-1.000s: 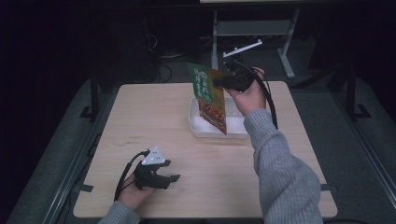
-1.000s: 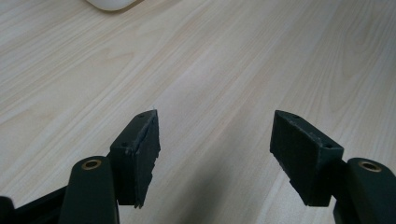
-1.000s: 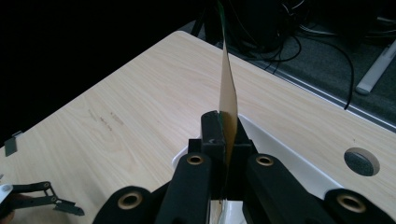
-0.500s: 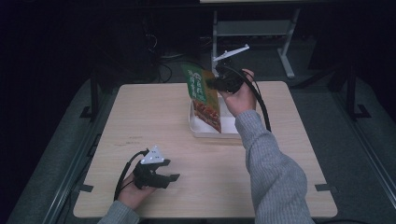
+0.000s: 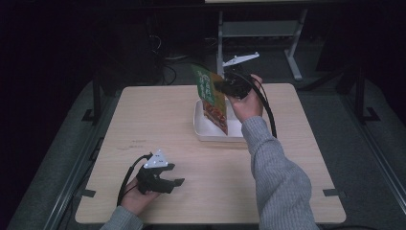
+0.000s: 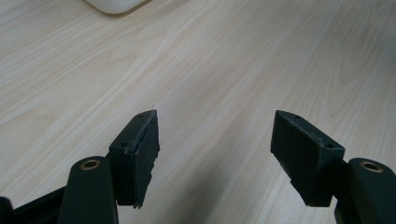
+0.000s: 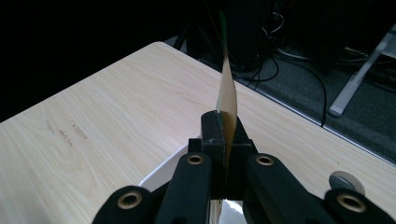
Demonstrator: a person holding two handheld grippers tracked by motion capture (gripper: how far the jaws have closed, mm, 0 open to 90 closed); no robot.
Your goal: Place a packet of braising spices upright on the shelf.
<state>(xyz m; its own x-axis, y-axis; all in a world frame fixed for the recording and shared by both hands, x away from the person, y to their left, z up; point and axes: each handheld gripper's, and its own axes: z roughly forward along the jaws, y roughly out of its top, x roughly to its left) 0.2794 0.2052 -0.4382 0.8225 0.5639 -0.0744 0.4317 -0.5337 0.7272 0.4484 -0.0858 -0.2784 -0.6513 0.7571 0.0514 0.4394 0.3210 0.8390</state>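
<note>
High view: the right tool (image 5: pixel 221 87) is held above the far middle of the wooden counter (image 5: pixel 158 120), with its jaws closed flat on the upper part of a green and orange snack packet (image 5: pixel 212 98). The packet hangs down and leftward from the jaws, tilted, with its lower end reaching into or just over a white tray (image 5: pixel 207 132); whether it touches the tray floor cannot be told. The tray sits on the counter directly below the right tool. The person's right hand (image 5: pixel 245 100) grips the tool body, and the grey sleeve (image 5: pixel 277 177) runs down to the near edge. A black cable (image 5: pixel 268 112) trails from this tool beside the sleeve.

Right gripper view: the packet (image 7: pixel 228 98) is seen edge-on, clamped between the two black jaws and rising thin and upright beyond them. A corner of the white tray (image 7: pixel 163 175) lies just below the jaws.

Left tool (image 5: pixel 174 175): it rests low at the near left of the counter, held in the left hand (image 5: pixel 136 199), well apart from the packet and the tray. A grey three-cornered plate (image 5: pixel 155 160) sits on top of it.

Left gripper view: the left tool (image 6: pixel 215 154) stands wide, with bare wood between the jaws and nothing held. A rim of the white tray (image 6: pixel 114 5) shows at the far top edge.
</note>
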